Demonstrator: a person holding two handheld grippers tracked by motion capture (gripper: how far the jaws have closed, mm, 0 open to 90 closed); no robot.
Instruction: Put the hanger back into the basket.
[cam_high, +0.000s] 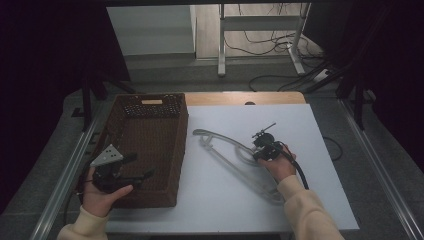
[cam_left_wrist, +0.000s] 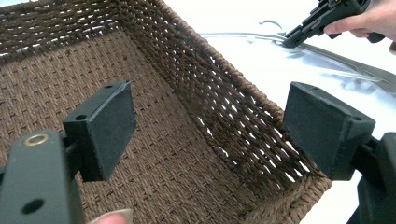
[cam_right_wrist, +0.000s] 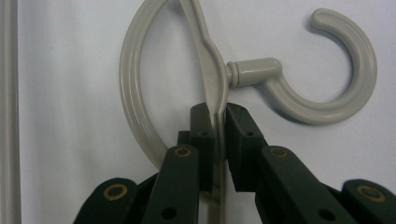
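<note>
Two pale grey plastic hangers (cam_high: 235, 155) lie on the white surface (cam_high: 320, 200), running slantwise from near its middle toward the near right edge; they are smooth, thin and slightly glossy, with long gently bowed arms. In the right gripper view one hanger shows a round-sectioned hook (cam_right_wrist: 336, 70) curling to a blunt rounded tip, joined by a short ribbed collar to a flat neck, beside a wide loop of the same plastic. The right gripper (cam_right_wrist: 218, 116), matte black with brass-coloured rivets, has its jaws drawn together on that flat neck just below the collar, the pads pressing it from both sides. In the high view the right gripper (cam_high: 257, 150) sits over the hangers' middle. Along the surface's left edge stands a brown woven basket (cam_high: 182, 150), rectangular and deep, its walls a coarse open weave of twisted cord with light showing through the gaps, its floor a tighter plait, and a slot handle in the far wall. The left gripper (cam_left_wrist: 210, 130) hovers over the basket's near end, its square black pads (cam_left_wrist: 109, 130) standing wide apart with nothing between them but the basket's inside and its right wall.
</note>
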